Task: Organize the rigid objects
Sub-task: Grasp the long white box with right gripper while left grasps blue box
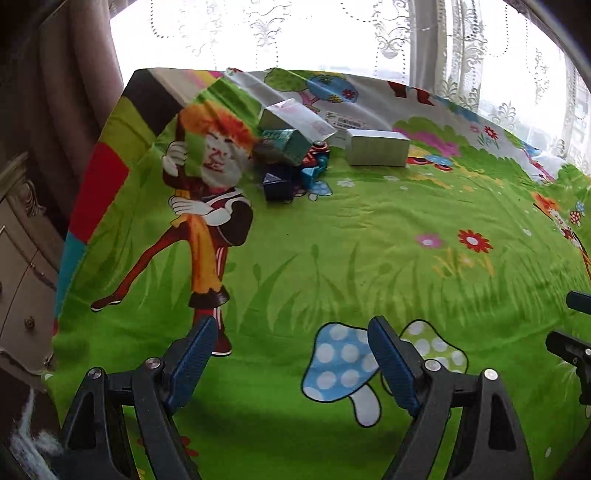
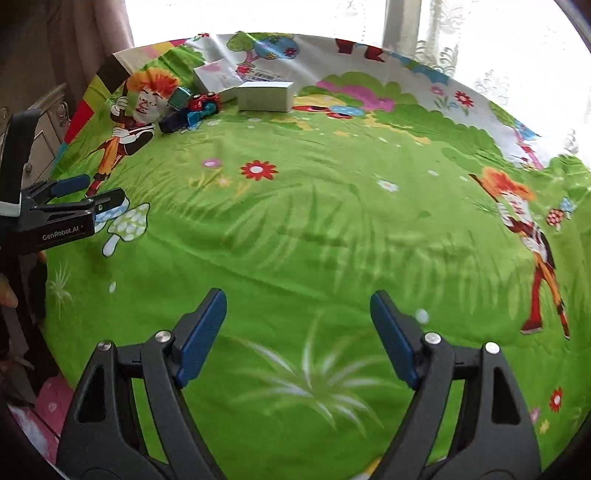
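Observation:
A heap of rigid objects lies at the far left of the green cartoon bedspread (image 1: pixel 332 258): a white and pink box (image 1: pixel 295 118), a teal box (image 1: pixel 284 146), a silver-grey box (image 1: pixel 376 147), a dark blue box (image 1: pixel 277 186), a red toy car (image 1: pixel 316 151) and a blue toy (image 1: pixel 314 171). My left gripper (image 1: pixel 291 328) hovers open over a printed blue mushroom, far short of the heap, with nothing between its fingers. My right gripper (image 2: pixel 298 299) is open and empty above plain green cloth. From the right wrist view the heap is around the silver-grey box (image 2: pixel 264 96) and red toy car (image 2: pixel 203 100).
A pale carved dresser (image 1: pixel 22 258) stands off the bed's left edge, beside a brown curtain (image 1: pixel 81 74). Lace curtains and a bright window (image 1: pixel 332 33) run behind the far edge. The left gripper (image 2: pixel 74 195) shows at the left of the right wrist view.

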Demonstrator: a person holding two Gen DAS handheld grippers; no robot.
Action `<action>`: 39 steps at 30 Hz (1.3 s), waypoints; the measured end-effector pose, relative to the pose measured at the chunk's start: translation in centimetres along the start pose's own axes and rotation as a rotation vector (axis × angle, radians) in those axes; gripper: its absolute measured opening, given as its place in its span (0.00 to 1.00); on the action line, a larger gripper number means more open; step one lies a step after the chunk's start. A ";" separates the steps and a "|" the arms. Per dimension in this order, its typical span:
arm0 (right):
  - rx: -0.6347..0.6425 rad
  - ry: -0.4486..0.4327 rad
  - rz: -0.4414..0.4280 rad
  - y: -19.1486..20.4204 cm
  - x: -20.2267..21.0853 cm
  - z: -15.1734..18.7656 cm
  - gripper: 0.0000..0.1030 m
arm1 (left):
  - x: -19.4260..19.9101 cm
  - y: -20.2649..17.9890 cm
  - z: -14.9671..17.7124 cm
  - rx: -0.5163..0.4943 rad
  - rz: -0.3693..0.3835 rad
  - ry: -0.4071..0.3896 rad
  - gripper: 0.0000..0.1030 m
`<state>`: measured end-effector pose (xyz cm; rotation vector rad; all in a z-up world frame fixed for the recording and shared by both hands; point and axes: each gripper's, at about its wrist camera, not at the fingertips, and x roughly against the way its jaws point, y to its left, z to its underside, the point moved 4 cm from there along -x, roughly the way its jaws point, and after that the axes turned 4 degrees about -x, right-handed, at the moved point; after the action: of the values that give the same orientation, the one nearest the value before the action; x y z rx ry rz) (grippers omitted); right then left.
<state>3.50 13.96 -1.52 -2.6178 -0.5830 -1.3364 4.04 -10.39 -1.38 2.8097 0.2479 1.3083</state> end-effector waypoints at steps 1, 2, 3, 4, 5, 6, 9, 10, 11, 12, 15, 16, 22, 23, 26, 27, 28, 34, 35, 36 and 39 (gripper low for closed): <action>0.015 0.012 -0.005 0.7 -1.5 -1.3 0.80 | -0.3 0.8 0.3 0.041 0.024 0.026 0.82; 0.035 0.022 0.000 1.5 -3.0 -2.8 0.80 | -0.4 1.1 0.6 0.080 0.060 0.047 0.82; 0.058 0.030 0.003 2.0 -4.4 -4.2 0.80 | -0.2 1.4 0.6 0.095 0.075 0.026 0.84; 0.079 0.031 -0.004 2.5 -5.6 -5.6 0.80 | -0.1 1.5 0.7 0.106 0.086 0.025 0.84; 0.101 0.025 -0.018 2.8 -6.6 -7.0 0.80 | 0.0 1.2 0.7 0.104 0.080 0.023 0.84; 0.128 0.025 -0.023 3.1 -7.7 -8.4 0.81 | 0.0 1.0 0.8 0.096 0.071 0.026 0.85; 0.200 0.011 -0.051 3.5 -11.3 -12.9 0.86 | -0.3 0.4 0.7 0.066 0.065 0.037 0.89; 0.230 0.003 -0.063 3.7 -12.5 -14.4 0.88 | -0.4 0.3 0.6 0.065 0.078 0.041 0.91; 0.269 -0.009 -0.070 3.9 -13.6 -15.8 0.90 | -0.4 0.3 0.5 0.066 0.094 0.042 0.94; 0.310 -0.022 -0.075 4.1 -14.6 -17.2 0.91 | -0.5 0.2 0.5 0.065 0.106 0.045 0.97; 0.386 -0.015 -0.100 4.2 -17.5 -20.8 0.97 | -0.6 0.1 0.4 0.057 0.114 0.051 0.99; 0.398 -0.003 -0.111 4.2 -18.2 -21.8 0.97 | -0.7 0.0 0.4 0.050 0.108 0.055 1.00; 0.460 0.031 -0.223 4.6 -20.1 -23.7 0.95 | -2.0 -0.9 -0.9 -0.016 0.103 0.109 1.00; 0.466 0.022 -0.266 4.6 -19.6 -23.3 0.73 | -2.4 -0.8 -1.8 -0.024 0.097 0.106 1.00; 0.488 -0.014 -0.274 4.8 -17.6 -21.3 0.38 | -4.3 -0.2 -5.2 -0.056 0.011 0.068 1.00; 0.498 -0.024 -0.262 4.7 -16.9 -20.4 0.38 | -5.3 0.0 -6.3 -0.060 -0.015 0.061 1.00; 0.500 -0.033 -0.249 4.6 -16.1 -19.3 0.38 | -6.4 0.3 -7.3 -0.056 -0.030 0.058 1.00; 0.394 -0.048 -0.195 1.9 -11.7 -13.7 0.38 | -11.0 0.8 -11.8 -0.080 -0.057 0.030 0.75; 0.373 -0.046 -0.195 1.4 -11.1 -12.9 0.38 | -11.1 0.7 -12.0 -0.075 -0.028 0.030 0.43; 0.357 -0.043 -0.194 1.0 -10.5 -12.1 0.38 | -11.0 0.8 -12.0 -0.045 0.020 0.041 0.28; 0.336 -0.035 -0.169 0.2 -8.5 -9.6 0.38 | -8.5 0.6 -10.2 0.002 0.101 0.057 0.28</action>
<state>-8.05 8.58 -2.63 -2.3653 -0.9603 -1.1203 -9.08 -12.76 -1.19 2.8240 0.1101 1.4107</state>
